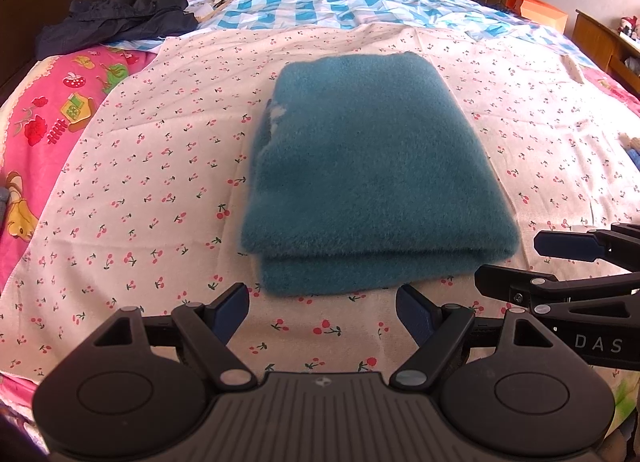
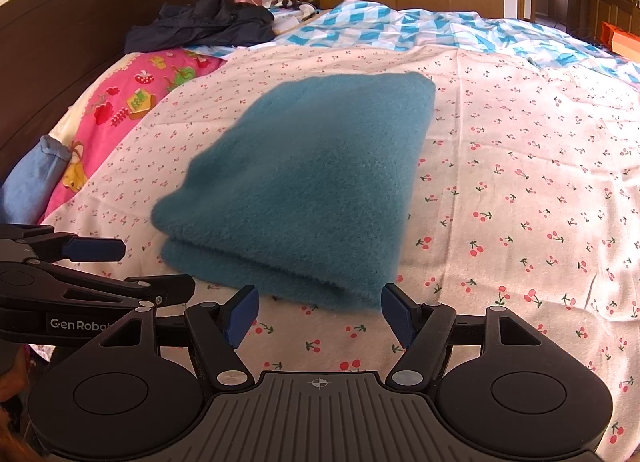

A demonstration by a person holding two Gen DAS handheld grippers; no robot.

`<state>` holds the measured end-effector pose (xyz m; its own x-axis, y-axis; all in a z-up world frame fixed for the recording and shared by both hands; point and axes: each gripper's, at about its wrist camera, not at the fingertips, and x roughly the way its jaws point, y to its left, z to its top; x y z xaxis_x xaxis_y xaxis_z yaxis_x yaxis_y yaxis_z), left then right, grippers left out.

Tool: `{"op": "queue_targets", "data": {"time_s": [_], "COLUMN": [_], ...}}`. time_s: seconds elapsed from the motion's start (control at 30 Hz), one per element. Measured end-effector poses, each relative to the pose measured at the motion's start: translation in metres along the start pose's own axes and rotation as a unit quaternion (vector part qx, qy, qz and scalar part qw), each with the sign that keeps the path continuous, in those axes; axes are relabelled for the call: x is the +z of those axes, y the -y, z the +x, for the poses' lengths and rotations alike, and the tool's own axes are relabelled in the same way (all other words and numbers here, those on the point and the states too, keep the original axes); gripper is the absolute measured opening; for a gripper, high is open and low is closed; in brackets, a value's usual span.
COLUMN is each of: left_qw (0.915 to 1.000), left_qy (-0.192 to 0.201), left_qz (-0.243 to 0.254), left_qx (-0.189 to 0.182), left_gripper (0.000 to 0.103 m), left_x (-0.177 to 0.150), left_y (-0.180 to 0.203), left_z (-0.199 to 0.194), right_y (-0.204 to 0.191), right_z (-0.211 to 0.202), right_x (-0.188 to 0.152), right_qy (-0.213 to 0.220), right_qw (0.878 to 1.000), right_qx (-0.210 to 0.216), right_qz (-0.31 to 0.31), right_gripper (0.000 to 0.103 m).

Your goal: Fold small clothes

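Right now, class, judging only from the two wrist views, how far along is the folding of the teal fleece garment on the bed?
Done: the teal fleece garment lies folded into a neat stacked rectangle on the cherry-print sheet. In hand: nothing; the left gripper and right gripper are both open, just short of its near edge. Left: perhaps another fold; a dark jacket lies unfolded by the headboard.

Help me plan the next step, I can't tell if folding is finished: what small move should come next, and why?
Probably lift both away. The teal garment already lies folded in neat layers on the cherry-print sheet, and the left gripper and right gripper stand open and empty just short of its near edge.
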<state>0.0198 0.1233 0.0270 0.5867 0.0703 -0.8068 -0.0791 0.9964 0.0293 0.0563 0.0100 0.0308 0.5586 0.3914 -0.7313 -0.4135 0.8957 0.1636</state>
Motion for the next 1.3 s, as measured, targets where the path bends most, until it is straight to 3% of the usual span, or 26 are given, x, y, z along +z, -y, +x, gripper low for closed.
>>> {"op": "queue_targets", "data": {"time_s": [1.3], "left_qw": [1.0000], "left_qy": [0.001], "left_qz": [-0.004], "left_qx": [-0.001], "left_gripper": [0.084], "left_x": [-0.0033], "left_y": [-0.0020], "left_z": [-0.0025], "right_y": [-0.0029], "right_z": [0.0000], "right_x": [-0.0022], "right_qy": [0.000], "right_qw": [1.000], "right_qx": [0.002], "right_qz": [-0.002], "right_gripper": [0.070]}}
